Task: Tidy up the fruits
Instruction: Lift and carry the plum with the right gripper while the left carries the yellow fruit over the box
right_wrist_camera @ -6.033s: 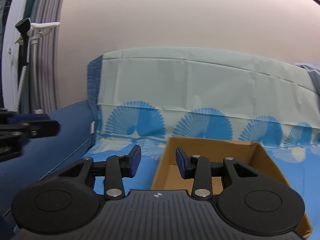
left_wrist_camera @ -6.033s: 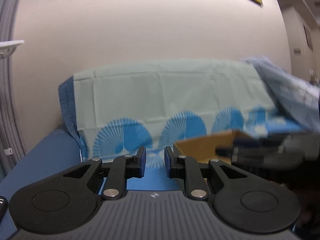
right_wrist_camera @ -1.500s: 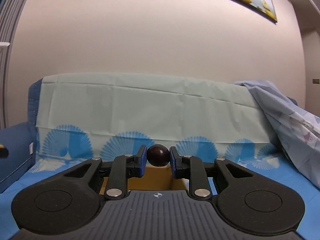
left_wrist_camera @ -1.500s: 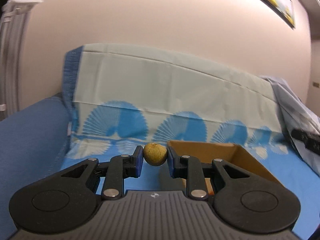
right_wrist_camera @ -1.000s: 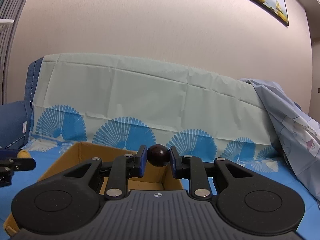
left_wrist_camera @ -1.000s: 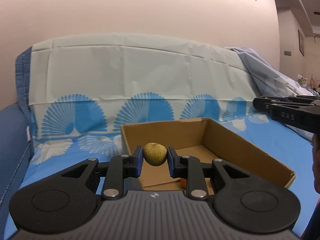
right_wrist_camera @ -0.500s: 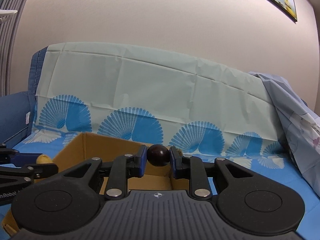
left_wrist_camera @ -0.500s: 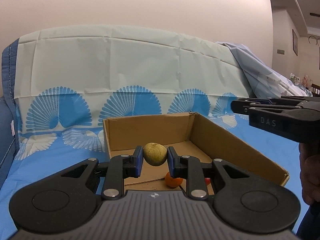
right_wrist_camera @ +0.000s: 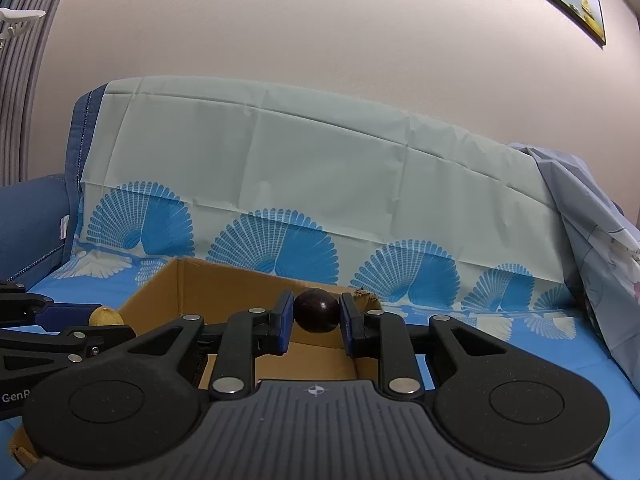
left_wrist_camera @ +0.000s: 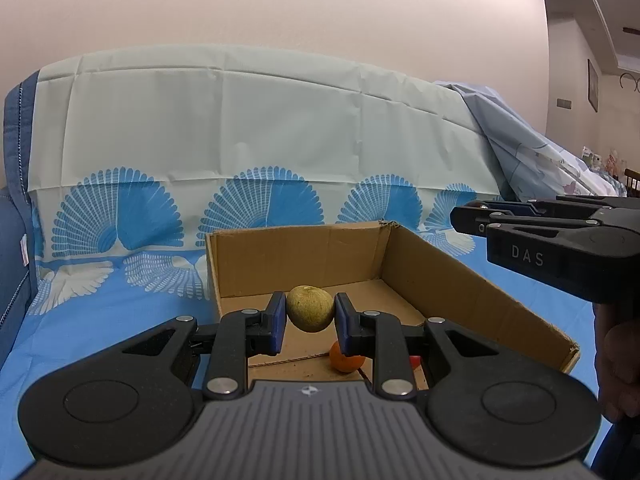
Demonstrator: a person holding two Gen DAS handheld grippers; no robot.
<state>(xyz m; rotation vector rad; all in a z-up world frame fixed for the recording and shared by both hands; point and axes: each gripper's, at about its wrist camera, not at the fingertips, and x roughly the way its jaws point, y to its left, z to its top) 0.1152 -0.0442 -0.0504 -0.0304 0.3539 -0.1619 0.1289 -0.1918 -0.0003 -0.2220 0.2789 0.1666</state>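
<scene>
My left gripper is shut on a yellow-green round fruit and holds it above the near end of an open cardboard box. An orange fruit and a small red one lie on the box floor below. My right gripper is shut on a dark purple round fruit above the same box. The right gripper shows in the left wrist view at the right, over the box's right wall. The left gripper and its fruit show at the left of the right wrist view.
The box sits on a blue cloth with fan patterns covering a sofa seat and its backrest. A blue armrest stands at the left. A crumpled pale-blue sheet lies at the right. A wall rises behind.
Both grippers were empty six seconds ago; each now holds a fruit. Over the last second the left gripper has moved closer over the box, and the orange and red fruits inside have come into view.
</scene>
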